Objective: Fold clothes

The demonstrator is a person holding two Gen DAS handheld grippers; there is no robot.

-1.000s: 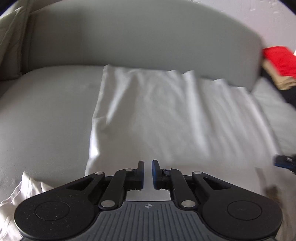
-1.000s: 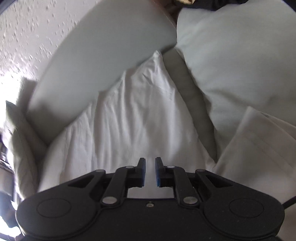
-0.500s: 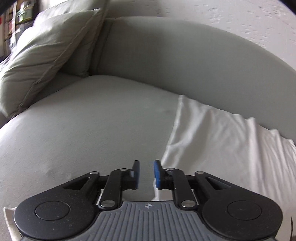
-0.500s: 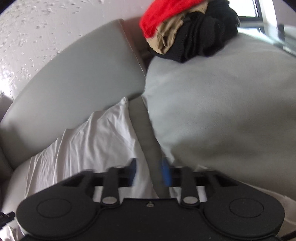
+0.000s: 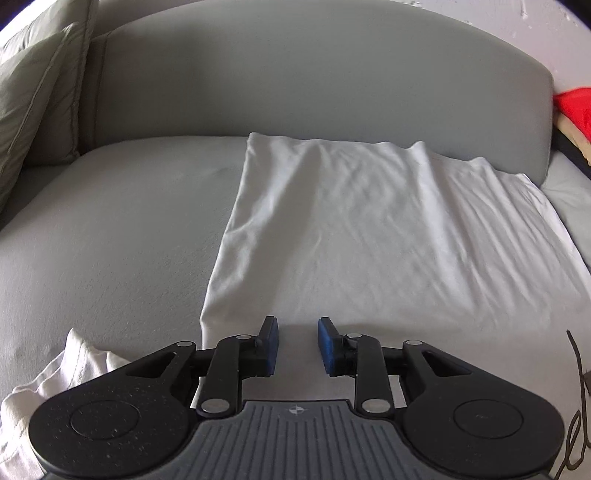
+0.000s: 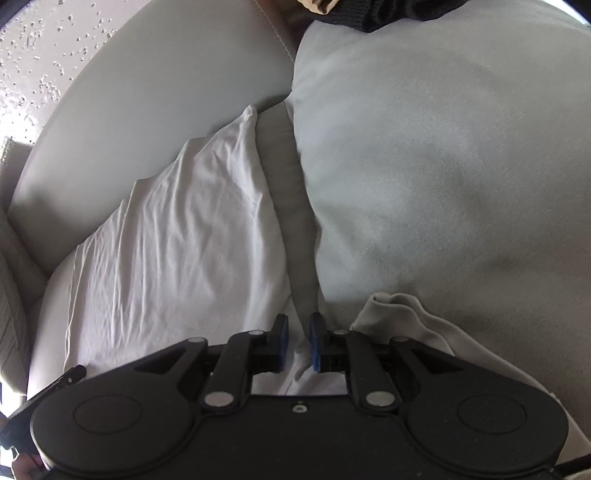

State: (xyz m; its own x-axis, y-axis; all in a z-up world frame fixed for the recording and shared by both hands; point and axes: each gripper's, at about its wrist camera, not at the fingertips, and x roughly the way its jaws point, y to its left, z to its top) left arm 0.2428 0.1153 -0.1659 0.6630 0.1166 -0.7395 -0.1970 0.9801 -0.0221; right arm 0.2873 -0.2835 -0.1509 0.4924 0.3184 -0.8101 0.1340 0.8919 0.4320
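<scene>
A white garment (image 5: 369, 229) lies spread flat on the grey sofa seat (image 5: 110, 229), its far edge against the backrest. My left gripper (image 5: 297, 343) hovers over the garment's near left edge. Its jaws are opening and nothing is pinched between them. A loose white fold (image 5: 55, 376) lies at the lower left. In the right wrist view the same garment (image 6: 177, 240) fills the left half. My right gripper (image 6: 297, 339) sits at the garment's near right corner. Its jaws are closing with white cloth low between them, and the pads do not press on it.
A large grey cushion (image 6: 443, 166) rises just right of the garment. A beige cloth (image 6: 406, 325) lies beside my right fingers. Red clothing (image 5: 576, 107) and dark clothing (image 6: 388, 14) are piled past the backrest's end. A pillow (image 5: 33, 96) leans at far left.
The left jaws have spread wider; its view swung left off the garment, then back over it. The right jaws widened, then narrowed, as that view shifted right toward the cushion.
</scene>
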